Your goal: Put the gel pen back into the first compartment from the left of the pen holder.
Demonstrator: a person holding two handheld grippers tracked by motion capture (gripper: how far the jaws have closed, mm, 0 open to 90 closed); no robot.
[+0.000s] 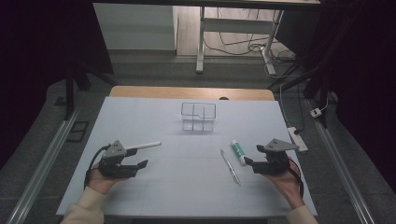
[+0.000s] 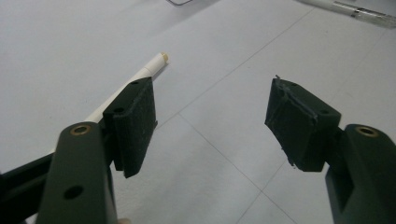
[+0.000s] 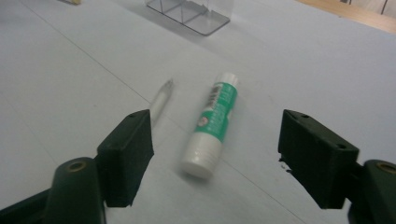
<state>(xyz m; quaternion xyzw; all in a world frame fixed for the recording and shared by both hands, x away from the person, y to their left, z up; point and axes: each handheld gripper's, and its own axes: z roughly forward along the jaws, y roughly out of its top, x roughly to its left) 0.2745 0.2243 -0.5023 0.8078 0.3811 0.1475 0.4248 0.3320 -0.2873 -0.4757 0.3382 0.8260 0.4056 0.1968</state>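
White table (image 1: pixel 140 186) under you, dim room beyond. Your right gripper (image 3: pixel 215 154) stands wide open and empty, and the glue stick (image 3: pixel 212 123) lies flat between and just ahead of its jaws. It looks light, stiff and smooth, likely to roll, so take it across the green middle. A clear pen (image 3: pixel 159 102) lies by the left jaw. Your left gripper (image 2: pixel 210 121) is also open and empty, a white pen (image 2: pixel 135 79) beside its left jaw.
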